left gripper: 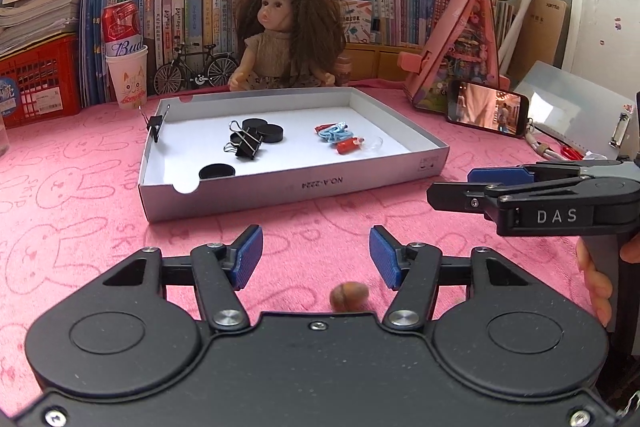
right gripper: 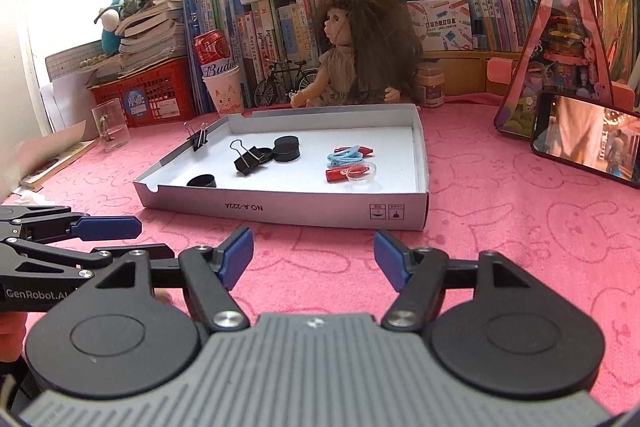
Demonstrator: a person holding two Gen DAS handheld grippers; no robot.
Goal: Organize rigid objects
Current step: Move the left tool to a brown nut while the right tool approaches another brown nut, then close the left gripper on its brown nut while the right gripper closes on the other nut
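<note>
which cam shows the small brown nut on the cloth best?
Left wrist view. The brown nut lies on the pink cloth just behind the open left tongs, blurred but unobstructed. The right wrist view shows nothing of it.

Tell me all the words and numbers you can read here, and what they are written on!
"NO.A-222A" upside down on the white cardboard box lid's front wall.
"Bud", partly hidden, on the red and white drink can.
"DAS" on the black right gripper.
"GenRobot.AI" on the black left gripper.
Book spines and the lid's small square signs: too small to read.
</note>
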